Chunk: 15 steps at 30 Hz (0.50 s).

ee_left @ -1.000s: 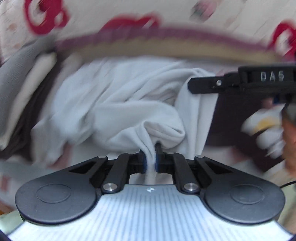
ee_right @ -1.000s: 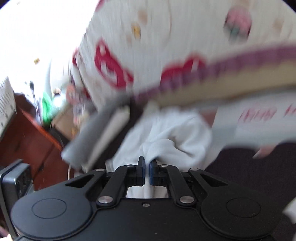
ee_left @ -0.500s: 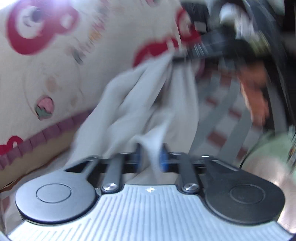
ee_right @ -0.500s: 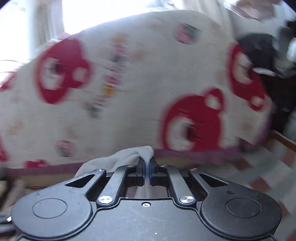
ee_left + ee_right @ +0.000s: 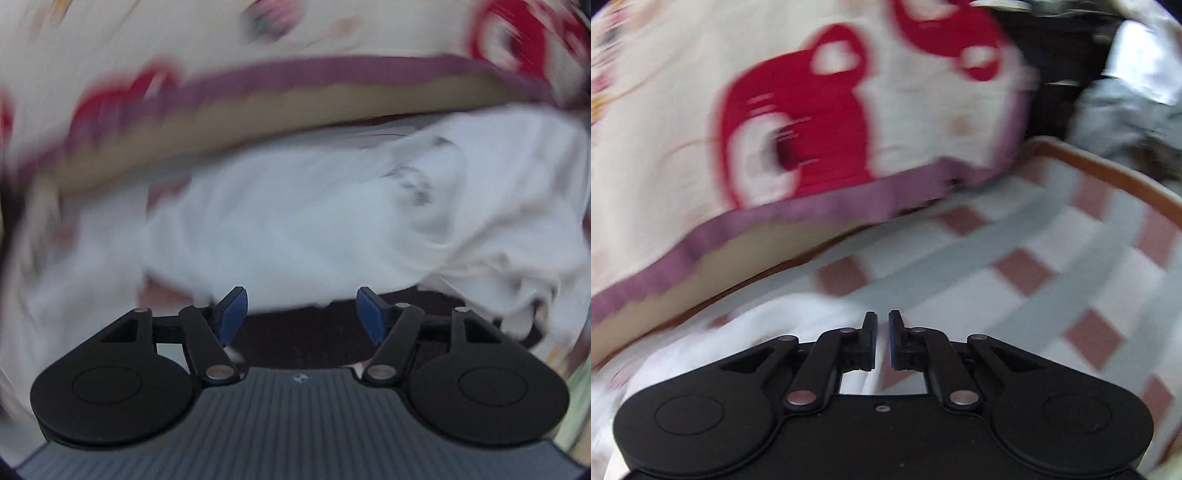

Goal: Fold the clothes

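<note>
While angled down over the white garment [image 5: 314, 221], left gripper [image 5: 301, 314] fingers have just opened, empty; right gripper [image 5: 882, 339] fingers have just parted slightly, nothing between them.

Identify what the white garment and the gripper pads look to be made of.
White garment: seemingly a soft knit such as cotton jersey, matte, slumping in rounded folds; blur leaves the weave unclear. Left hand-held gripper pads: blue, matte, probably rubber or foam, on black, likely plastic, arms.

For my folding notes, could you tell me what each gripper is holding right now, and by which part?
Neither holds anything. The left gripper has just been opening, empty, with the white garment lying beyond it. The right gripper shows a narrow empty gap.
</note>
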Each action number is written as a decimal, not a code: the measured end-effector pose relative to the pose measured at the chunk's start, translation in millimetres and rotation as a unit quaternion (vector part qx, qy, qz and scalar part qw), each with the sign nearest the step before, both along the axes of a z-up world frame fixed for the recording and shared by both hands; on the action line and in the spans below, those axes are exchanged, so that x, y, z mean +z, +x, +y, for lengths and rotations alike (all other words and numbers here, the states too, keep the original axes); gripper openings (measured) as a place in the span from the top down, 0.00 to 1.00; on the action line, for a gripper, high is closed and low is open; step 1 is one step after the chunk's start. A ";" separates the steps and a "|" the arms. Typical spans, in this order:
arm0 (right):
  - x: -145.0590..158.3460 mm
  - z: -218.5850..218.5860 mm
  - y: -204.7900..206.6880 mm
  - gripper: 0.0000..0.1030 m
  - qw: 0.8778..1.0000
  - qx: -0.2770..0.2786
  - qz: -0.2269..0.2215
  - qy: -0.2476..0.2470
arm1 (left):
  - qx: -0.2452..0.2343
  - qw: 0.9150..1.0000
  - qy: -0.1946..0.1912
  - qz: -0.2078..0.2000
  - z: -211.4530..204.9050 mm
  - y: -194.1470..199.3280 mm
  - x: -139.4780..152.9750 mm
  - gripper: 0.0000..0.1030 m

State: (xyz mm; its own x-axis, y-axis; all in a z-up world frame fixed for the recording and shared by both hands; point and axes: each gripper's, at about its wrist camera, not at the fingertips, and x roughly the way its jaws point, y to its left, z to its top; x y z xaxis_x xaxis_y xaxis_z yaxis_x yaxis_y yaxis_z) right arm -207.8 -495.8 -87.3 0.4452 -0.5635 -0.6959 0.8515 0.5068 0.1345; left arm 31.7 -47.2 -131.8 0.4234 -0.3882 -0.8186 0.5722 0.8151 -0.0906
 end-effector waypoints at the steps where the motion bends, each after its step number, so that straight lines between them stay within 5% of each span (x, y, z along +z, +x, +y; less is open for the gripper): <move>1: 3.2 0.8 1.5 0.91 1.000 -0.002 0.009 -0.017 | 0.025 0.999 -0.030 0.032 11.6 9.3 -6.8 0.37; 4: 7.1 12.5 8.7 0.86 0.999 0.022 0.006 -0.027 | 0.084 0.985 -0.111 0.103 35.4 24.8 -24.1 0.37; 7: 0.1 29.9 26.7 0.83 0.994 0.076 -0.053 0.065 | 0.121 0.973 -0.141 0.138 46.0 34.6 -38.2 0.37; 9: -9.2 46.5 50.6 0.64 0.979 0.116 -0.093 0.138 | 0.139 0.967 -0.151 0.148 48.4 39.5 -44.1 0.37; 12: -21.4 77.0 93.6 0.61 0.954 0.181 -0.137 0.198 | 0.160 0.959 -0.171 0.157 55.5 44.0 -46.5 0.37; 15: -35.8 104.6 128.8 0.55 0.941 0.242 -0.121 0.203 | 0.163 0.960 -0.177 0.143 62.1 44.5 -39.8 0.37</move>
State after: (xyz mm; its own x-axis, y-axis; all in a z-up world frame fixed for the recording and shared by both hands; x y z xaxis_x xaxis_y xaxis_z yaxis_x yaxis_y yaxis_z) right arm -78.9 -391.1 -123.1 0.7539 0.0359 -0.6560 0.4547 0.6923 0.5604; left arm 76.2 14.9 -171.6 0.3474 -0.5490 -0.7602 0.2032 0.8355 -0.5105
